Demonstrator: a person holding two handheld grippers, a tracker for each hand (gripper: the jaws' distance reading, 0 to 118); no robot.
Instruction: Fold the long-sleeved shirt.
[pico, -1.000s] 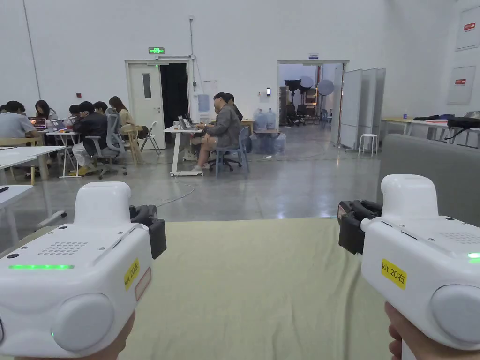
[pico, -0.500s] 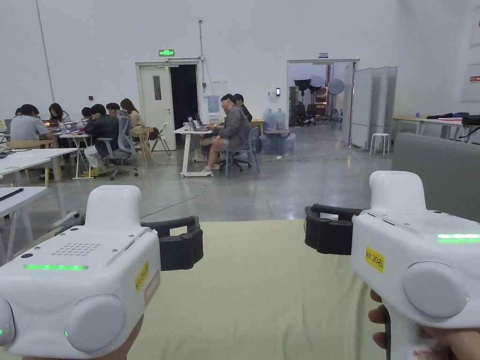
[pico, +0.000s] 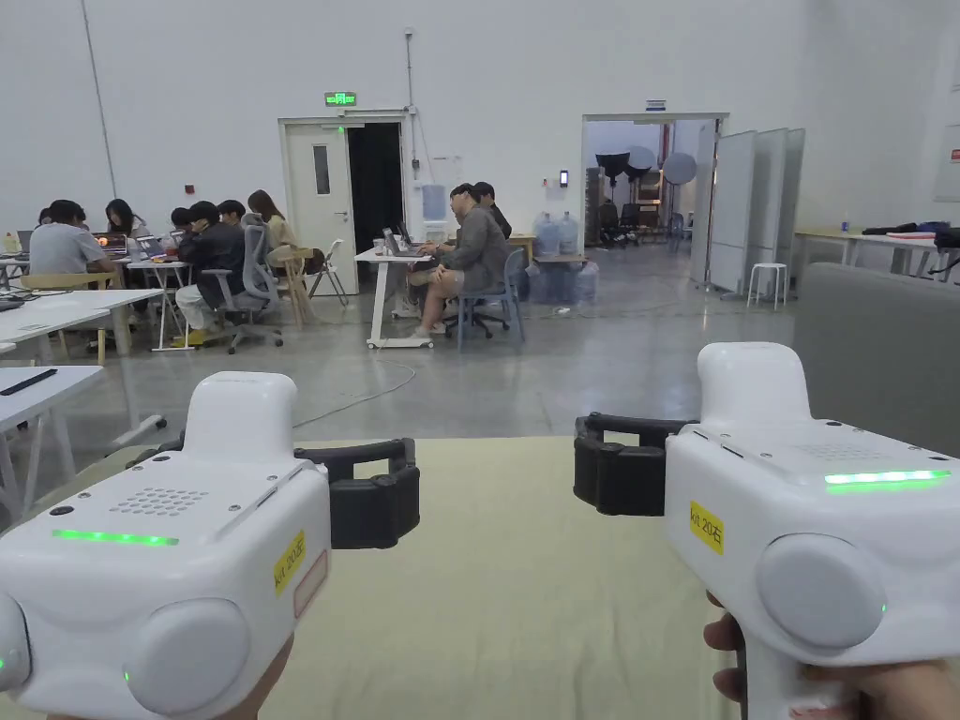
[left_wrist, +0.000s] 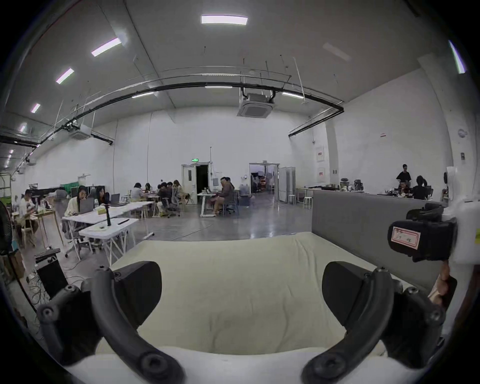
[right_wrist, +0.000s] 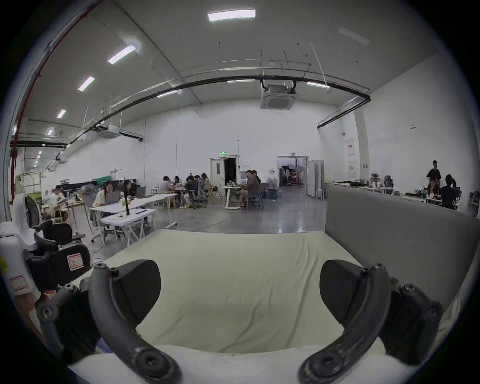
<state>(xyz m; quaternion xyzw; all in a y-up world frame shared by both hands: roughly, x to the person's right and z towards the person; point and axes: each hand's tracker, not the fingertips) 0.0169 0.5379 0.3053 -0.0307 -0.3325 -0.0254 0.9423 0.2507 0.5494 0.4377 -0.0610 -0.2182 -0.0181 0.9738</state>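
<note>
Fingers: on our left gripper (left_wrist: 241, 293) and our right gripper (right_wrist: 240, 293) the jaws stand wide apart, nothing between them. Both hover side by side, apart, above a pale green cloth-covered surface (pico: 506, 581). We cannot tell where the long-sleeved shirt lies. Just right: a grey partition (pico: 881, 347). Farther: grey floor (pico: 581, 366), seated people at white desks (pico: 394, 258), doorways in the white wall.

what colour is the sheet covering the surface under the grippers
Pale yellowish-green, plain with no pattern; the sheet shows best in the head view.
</note>
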